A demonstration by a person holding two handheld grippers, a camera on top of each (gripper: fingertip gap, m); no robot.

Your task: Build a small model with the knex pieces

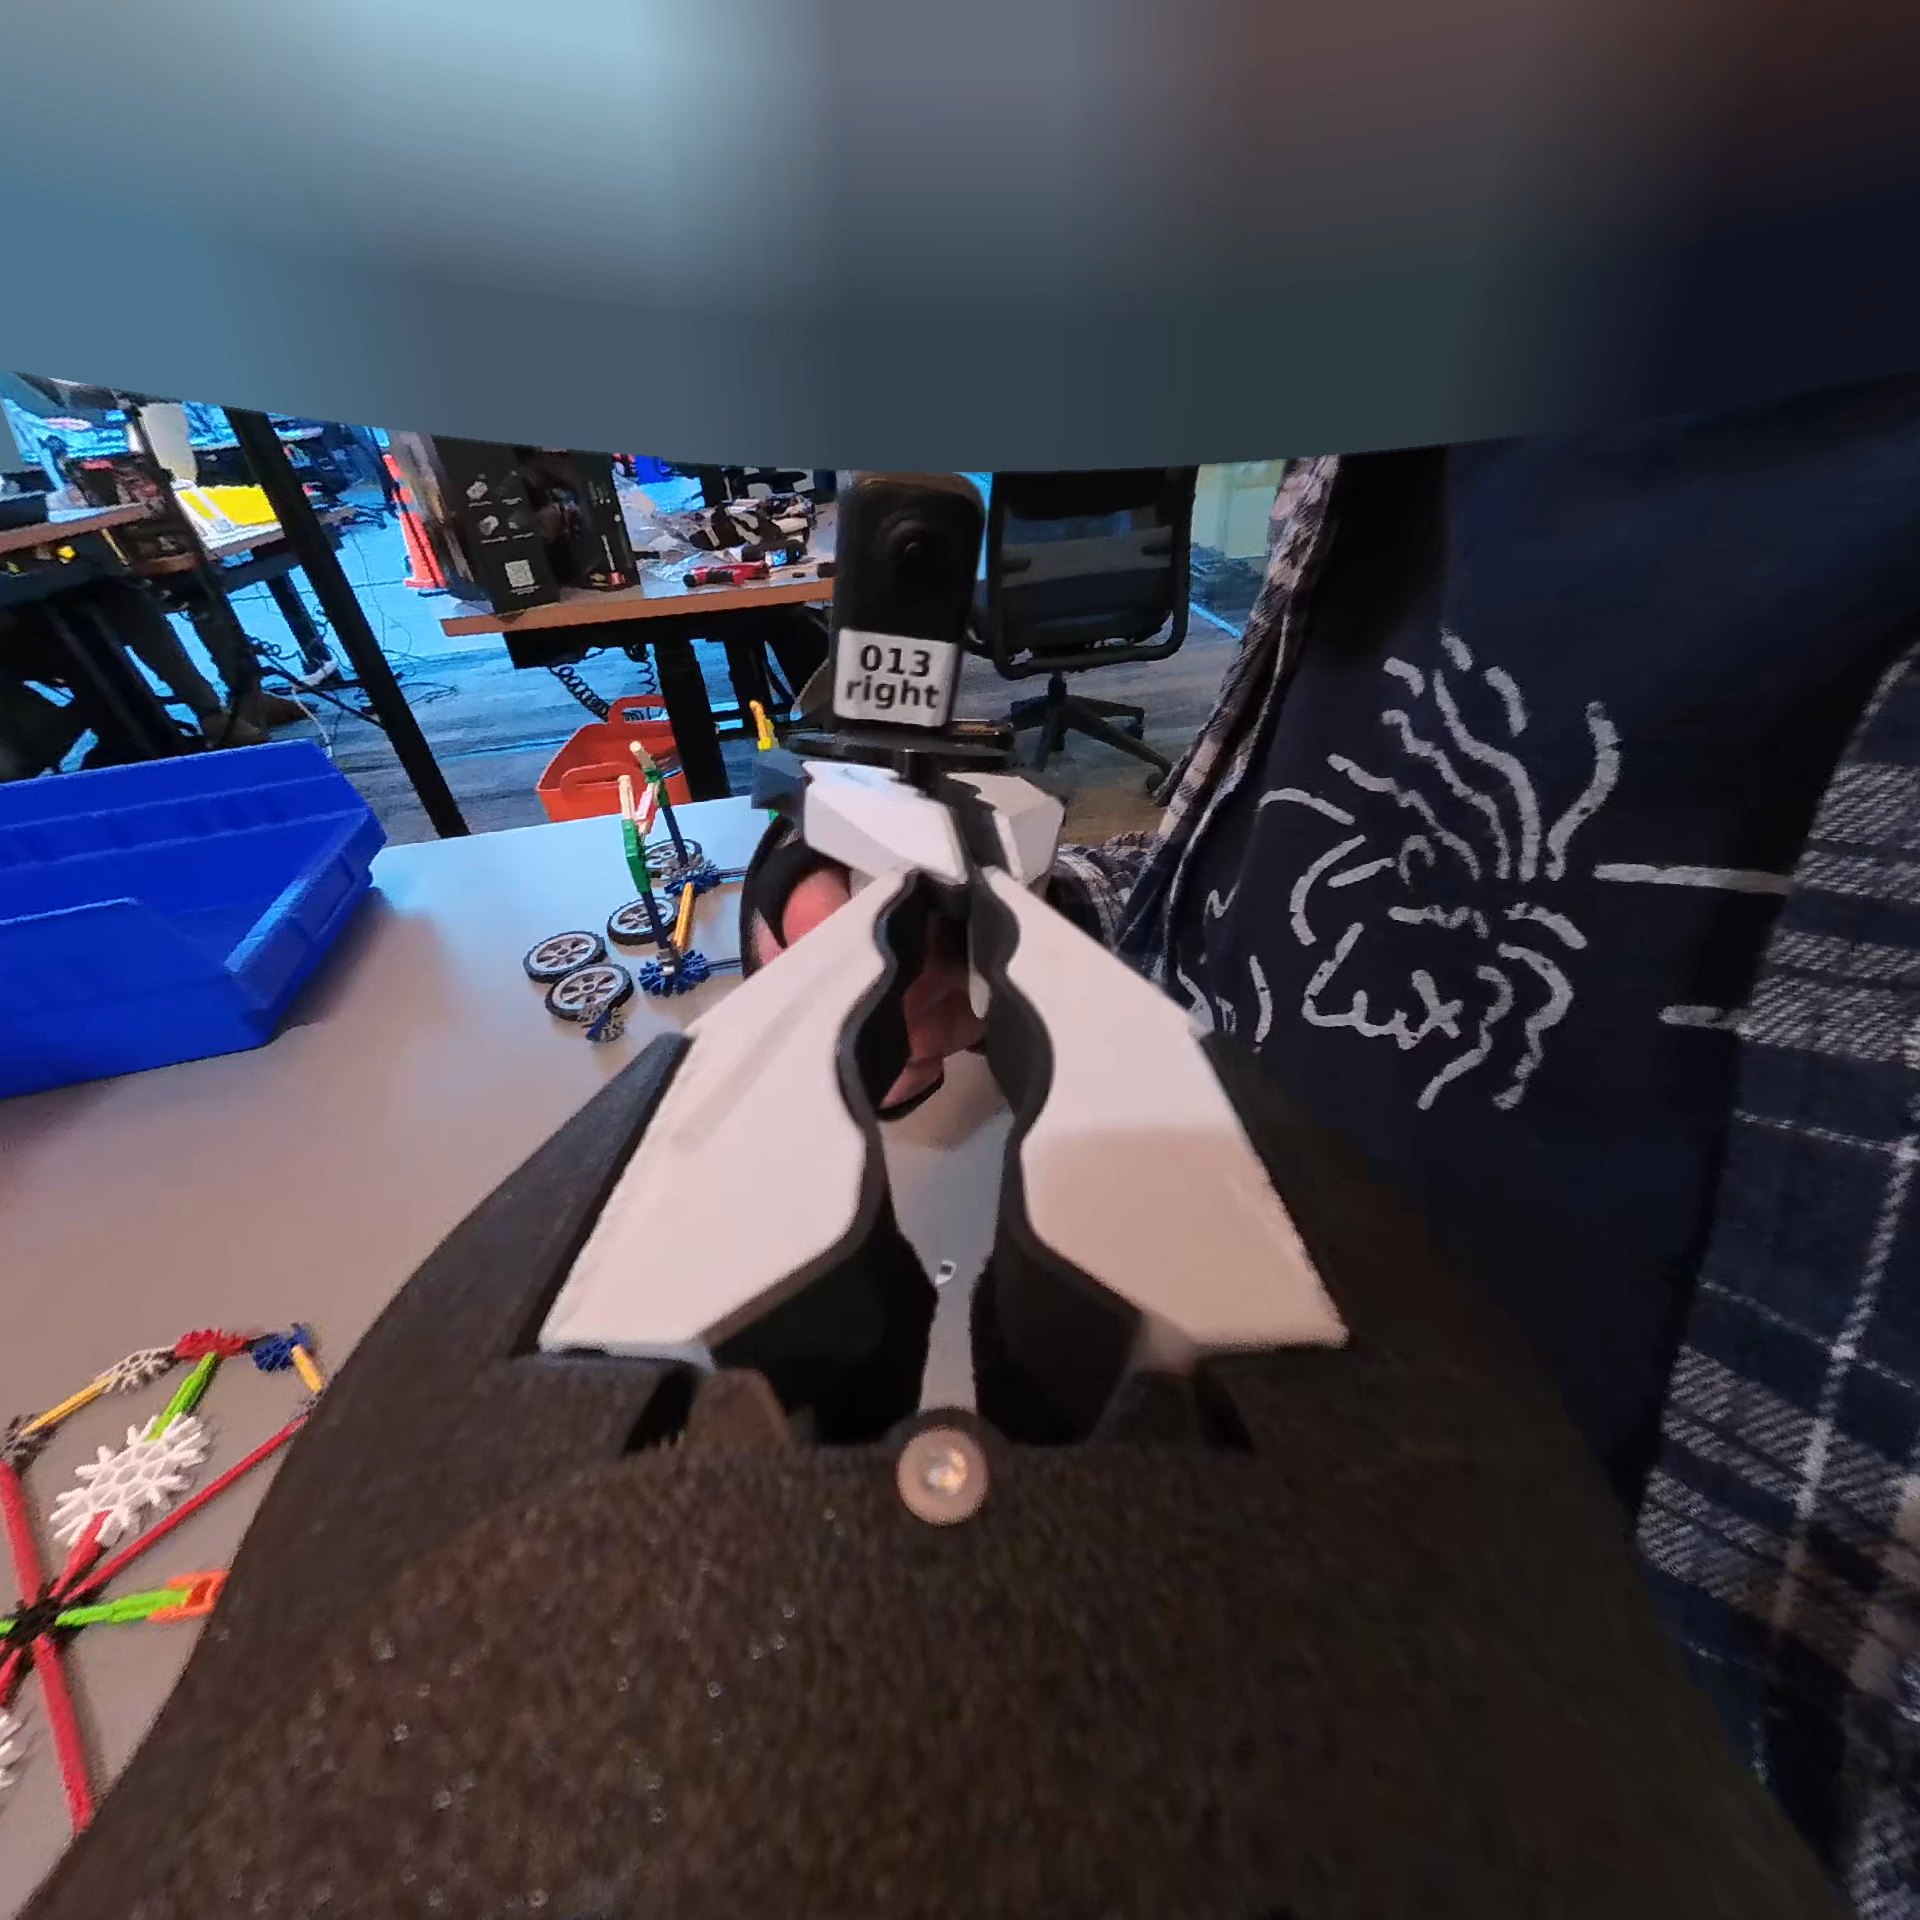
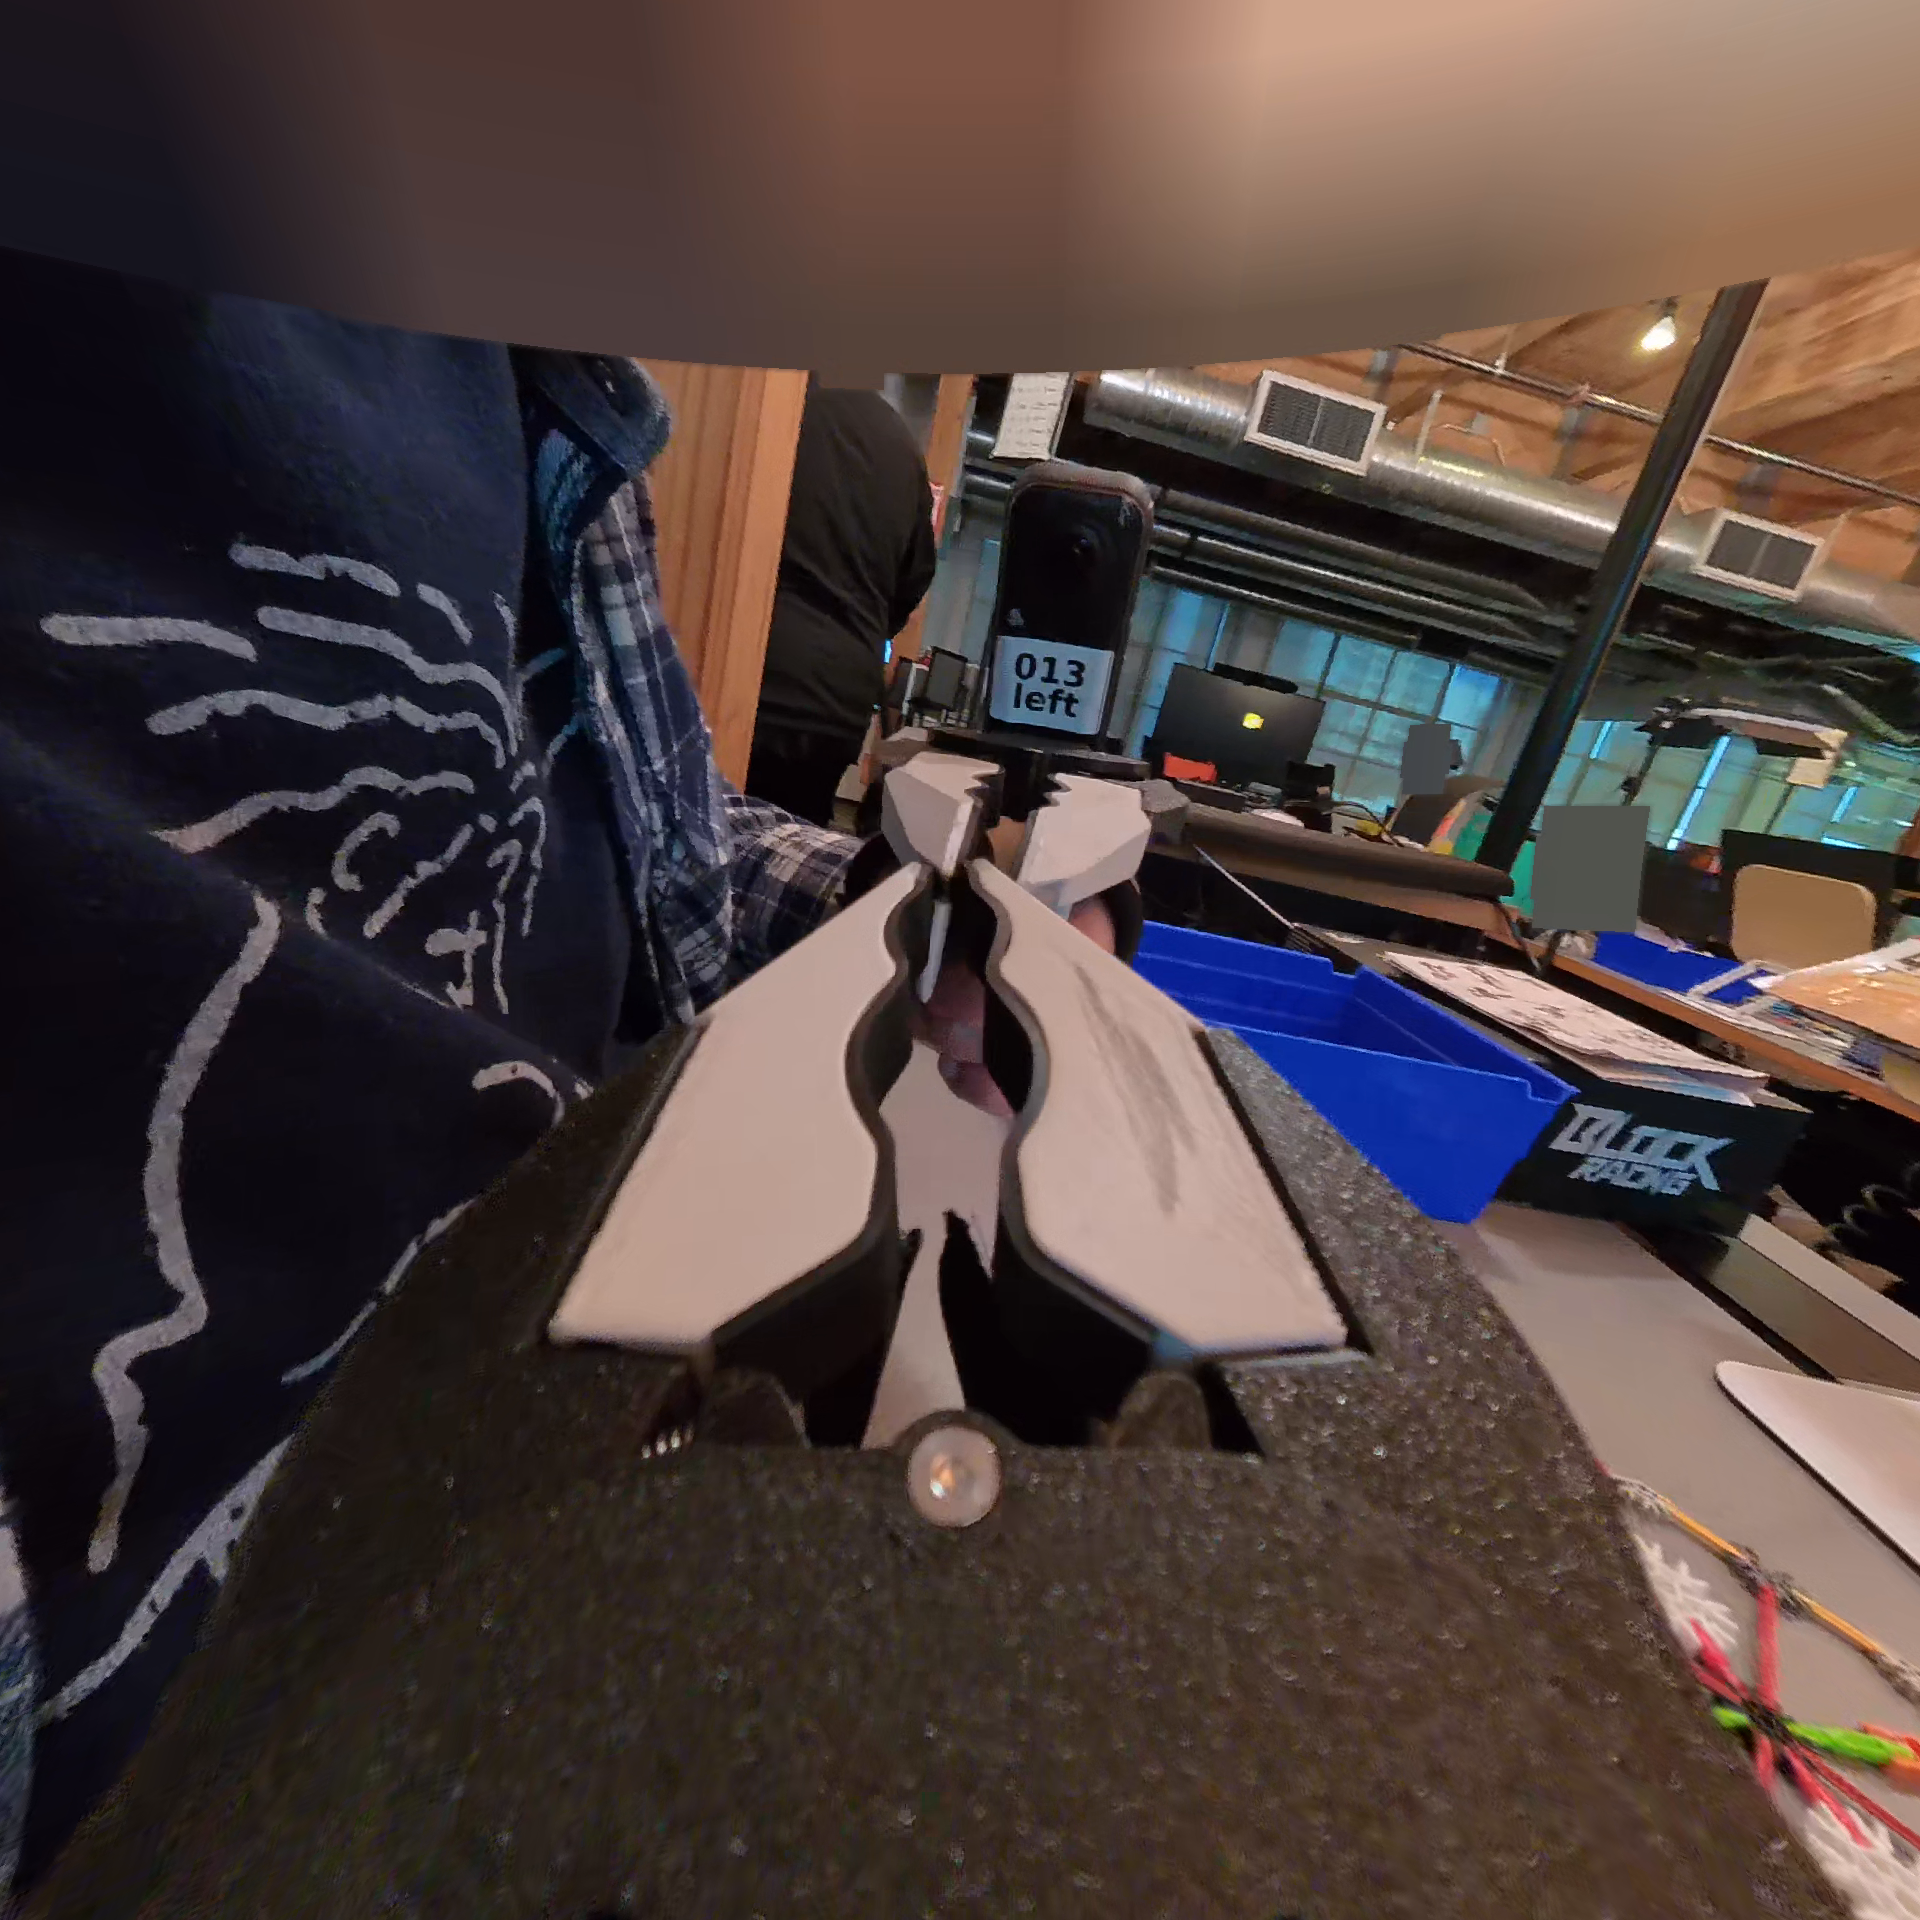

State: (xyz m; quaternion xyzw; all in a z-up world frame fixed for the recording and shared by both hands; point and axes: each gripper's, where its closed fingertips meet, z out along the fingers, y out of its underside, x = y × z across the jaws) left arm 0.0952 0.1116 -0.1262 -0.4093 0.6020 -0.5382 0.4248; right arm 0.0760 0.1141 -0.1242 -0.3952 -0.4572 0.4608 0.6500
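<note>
Left wrist view: the left gripper has its jaws closed on nothing, tip to tip with the right gripper. A wheeled rod toy stands left of centre on the grey surface beside a blue bin.

Right wrist view: the right gripper likewise has closed, empty jaws meeting the left gripper. The blue bin is at right of centre.

Tongs white over black foam body; blue plastic bin; grey tabletop; navy-white plaid shirt; red-green rod-and-connector toy.
</note>
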